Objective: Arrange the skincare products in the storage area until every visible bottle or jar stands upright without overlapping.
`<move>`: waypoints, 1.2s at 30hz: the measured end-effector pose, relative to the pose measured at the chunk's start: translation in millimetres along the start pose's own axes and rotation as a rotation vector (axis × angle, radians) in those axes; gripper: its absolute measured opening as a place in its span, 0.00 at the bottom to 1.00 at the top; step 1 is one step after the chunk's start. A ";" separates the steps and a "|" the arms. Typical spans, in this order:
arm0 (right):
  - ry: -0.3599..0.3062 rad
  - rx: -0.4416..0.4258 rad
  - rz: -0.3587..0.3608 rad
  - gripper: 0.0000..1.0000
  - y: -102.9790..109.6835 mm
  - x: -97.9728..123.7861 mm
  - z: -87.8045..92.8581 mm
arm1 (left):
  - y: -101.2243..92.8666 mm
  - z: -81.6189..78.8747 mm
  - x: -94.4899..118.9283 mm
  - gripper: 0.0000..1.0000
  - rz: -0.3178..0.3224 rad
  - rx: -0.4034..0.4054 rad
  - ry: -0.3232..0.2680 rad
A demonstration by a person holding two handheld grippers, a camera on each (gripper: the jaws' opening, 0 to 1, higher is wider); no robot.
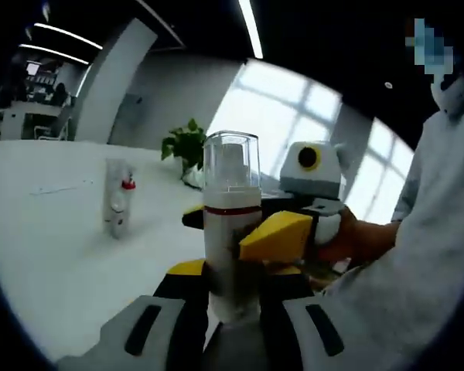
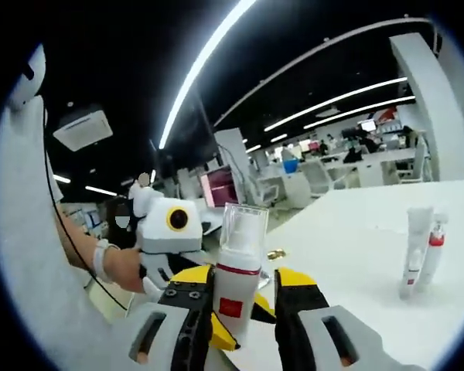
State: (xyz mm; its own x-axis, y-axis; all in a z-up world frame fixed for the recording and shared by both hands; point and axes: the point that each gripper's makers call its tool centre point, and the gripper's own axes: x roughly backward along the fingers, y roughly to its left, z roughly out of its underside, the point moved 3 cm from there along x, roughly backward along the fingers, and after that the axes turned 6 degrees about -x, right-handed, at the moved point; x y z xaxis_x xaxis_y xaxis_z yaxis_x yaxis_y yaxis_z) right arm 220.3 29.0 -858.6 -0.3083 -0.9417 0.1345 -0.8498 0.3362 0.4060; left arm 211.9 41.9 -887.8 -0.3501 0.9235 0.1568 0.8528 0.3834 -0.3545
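Both grippers are meeting on one pump bottle [image 1: 230,232], and the step in hand looks like a transfer or a steadying grip before it is set down upright on the white worktop [image 1: 54,232]. In the left gripper view, the left gripper [image 1: 232,297] is closing its jaws narrowly around the bottle's lower body, while the right gripper [image 1: 282,232] is coming in from the right with a yellow jaw tip pressing against the bottle's side. In the right gripper view, that gripper [image 2: 243,297] is flanking the bottle [image 2: 236,286], its jaws set about a bottle's width apart — whether both pads are truly gripping I cannot tell — and the left gripper [image 2: 170,232] is reaching in from the left, held by the person's hand [image 2: 120,267]. The bottle is standing roughly upright between the jaws: a white body, a thin red band under a clear cap, and a small red square label lower down. Farther off on the worktop, a clear-packaged tube set with a red cap [image 2: 421,247] is already standing apart. The next move probably calls for one gripper letting go cleanly, then lowering the bottle straight down, well clear of the tube set — a tilt on release could topple it.
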 end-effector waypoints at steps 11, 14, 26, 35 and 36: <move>0.056 -0.012 -0.152 0.18 20.1 -0.9 6.3 | -15.4 6.2 10.9 0.19 0.117 0.039 -0.040; 0.080 -0.070 -0.195 0.18 25.3 -1.9 8.3 | -21.3 6.5 15.2 0.19 0.160 0.060 -0.060; 0.171 -0.039 -0.196 0.16 40.6 -7.4 20.6 | -30.8 18.0 26.7 0.20 0.188 0.005 -0.023; 0.234 0.024 -0.172 0.15 38.2 -10.5 35.3 | -24.9 33.5 29.2 0.20 0.093 -0.074 0.006; 0.236 0.018 -0.171 0.15 37.0 -10.8 36.6 | -24.4 34.6 28.7 0.20 0.090 -0.069 0.007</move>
State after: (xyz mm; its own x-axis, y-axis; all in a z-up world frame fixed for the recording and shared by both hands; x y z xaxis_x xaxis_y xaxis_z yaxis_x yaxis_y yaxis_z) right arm 176.6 52.0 -878.1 -0.0543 -0.9605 0.2728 -0.8891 0.1709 0.4247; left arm 167.7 59.3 -906.6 -0.2679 0.9541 0.1340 0.9055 0.2969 -0.3033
